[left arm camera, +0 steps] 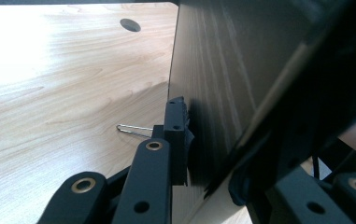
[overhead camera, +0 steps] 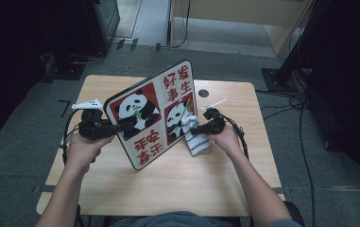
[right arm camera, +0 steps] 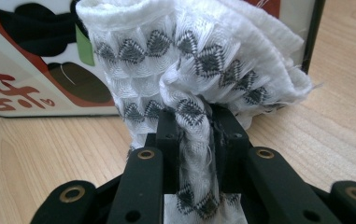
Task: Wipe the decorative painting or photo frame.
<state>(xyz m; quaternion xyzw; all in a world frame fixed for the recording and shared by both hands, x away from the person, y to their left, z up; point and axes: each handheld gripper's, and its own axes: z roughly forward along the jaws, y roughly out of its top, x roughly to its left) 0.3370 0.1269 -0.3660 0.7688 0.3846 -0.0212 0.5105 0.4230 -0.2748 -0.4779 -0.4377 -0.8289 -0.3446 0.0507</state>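
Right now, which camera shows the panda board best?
The high view: there the whole panda board stands tilted on the table, with both pandas and the red writing showing. The left gripper view shows its dark back, clamped by the left tongs. The right gripper view catches a corner behind the cloth.

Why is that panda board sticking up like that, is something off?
The panda board isn't flat: the left claw grips its edge and holds it tilted on the table, while the right claw presses a bunched cloth against its face.
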